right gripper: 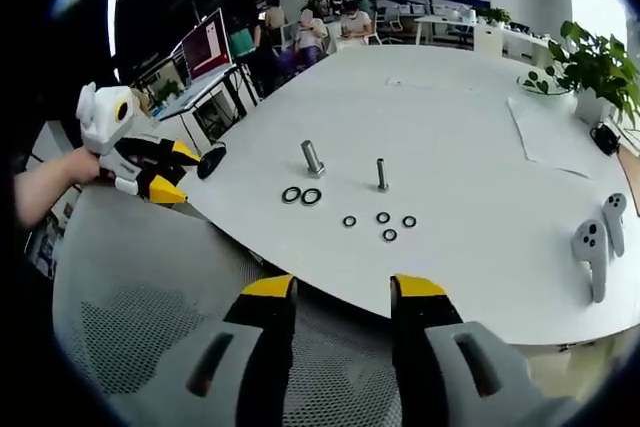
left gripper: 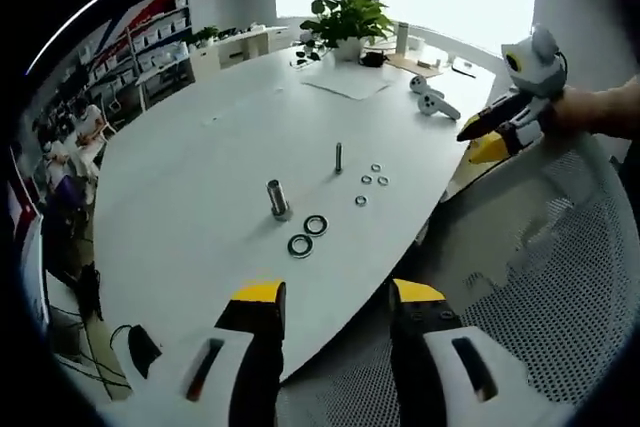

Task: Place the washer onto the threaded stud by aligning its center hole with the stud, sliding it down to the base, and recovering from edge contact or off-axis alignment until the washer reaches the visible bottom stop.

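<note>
A thin threaded stud (left gripper: 338, 157) (right gripper: 381, 174) stands upright on the white table (left gripper: 200, 177) (right gripper: 470, 137). A thicker steel stud (left gripper: 278, 199) (right gripper: 313, 158) stands beside it. Two large dark washers (left gripper: 308, 235) (right gripper: 301, 196) lie flat near the thick stud, and several small washers (left gripper: 372, 183) (right gripper: 384, 225) lie near the thin one. My left gripper (left gripper: 337, 297) (right gripper: 172, 171) is open and empty, off the table's edge. My right gripper (right gripper: 343, 292) (left gripper: 480, 142) is also open and empty, held by a hand off the table.
A mesh chair (left gripper: 560, 277) (right gripper: 130, 307) sits under both grippers. Two white hand controllers (left gripper: 432, 97) (right gripper: 595, 242), a sheet of paper (left gripper: 345, 82) and a potted plant (left gripper: 345, 22) (right gripper: 600, 72) occupy the far table. Desks, shelves and people lie beyond.
</note>
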The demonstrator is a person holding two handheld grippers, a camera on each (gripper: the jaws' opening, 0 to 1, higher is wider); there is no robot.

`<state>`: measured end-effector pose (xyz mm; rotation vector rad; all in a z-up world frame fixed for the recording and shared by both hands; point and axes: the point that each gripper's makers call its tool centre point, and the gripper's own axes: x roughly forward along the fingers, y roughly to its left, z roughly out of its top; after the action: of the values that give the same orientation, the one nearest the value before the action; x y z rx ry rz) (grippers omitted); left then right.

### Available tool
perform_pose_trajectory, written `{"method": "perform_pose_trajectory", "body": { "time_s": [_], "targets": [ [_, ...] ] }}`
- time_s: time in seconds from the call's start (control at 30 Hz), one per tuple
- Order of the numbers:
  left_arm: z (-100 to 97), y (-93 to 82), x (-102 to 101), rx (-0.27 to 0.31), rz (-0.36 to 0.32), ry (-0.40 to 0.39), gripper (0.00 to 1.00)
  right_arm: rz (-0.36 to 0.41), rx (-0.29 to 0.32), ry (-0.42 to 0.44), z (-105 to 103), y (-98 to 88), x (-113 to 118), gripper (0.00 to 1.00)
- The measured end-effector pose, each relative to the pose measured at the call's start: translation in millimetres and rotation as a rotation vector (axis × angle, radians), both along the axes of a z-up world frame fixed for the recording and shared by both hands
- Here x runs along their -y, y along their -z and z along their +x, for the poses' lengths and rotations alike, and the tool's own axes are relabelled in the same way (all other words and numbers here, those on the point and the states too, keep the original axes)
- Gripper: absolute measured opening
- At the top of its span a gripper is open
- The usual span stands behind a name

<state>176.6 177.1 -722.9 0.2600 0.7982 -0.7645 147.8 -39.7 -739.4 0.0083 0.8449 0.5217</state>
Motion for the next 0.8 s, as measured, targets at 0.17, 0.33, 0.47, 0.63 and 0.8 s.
{"method": "perform_pose_trajectory", "body": {
  "time_s": [0.17, 0.33, 0.47, 0.63, 0.8],
  "targets": [
    [16.0, 6.1, 12, -0.069, -0.157, -0.181, 0.44, 0.014, 0.013, -0.001, 1, -2.0, -1, 0.4],
    [17.9, 26.9, 19, -0.168, -0.231, -0.302, 0.42, 0.03, 0.027, 0.016, 3, -5.0, 1, 0.4],
    [15.7, 33.8, 24, -0.14, -0.137, -0.216, 0.41, 0.037, 0.032, 0.024, 4, -6.4, 1, 0.4],
    [30.0, 38.1, 22, -0.163, -0.183, -0.278, 0.41, 0.031, 0.023, 0.014, 2, -4.8, 0, 0.4],
    [34.9, 60.6, 17, -0.177, -0.095, -0.255, 0.4, 0.025, 0.022, 0.007, 2, -4.4, -1, 0.4]
  ]
}}
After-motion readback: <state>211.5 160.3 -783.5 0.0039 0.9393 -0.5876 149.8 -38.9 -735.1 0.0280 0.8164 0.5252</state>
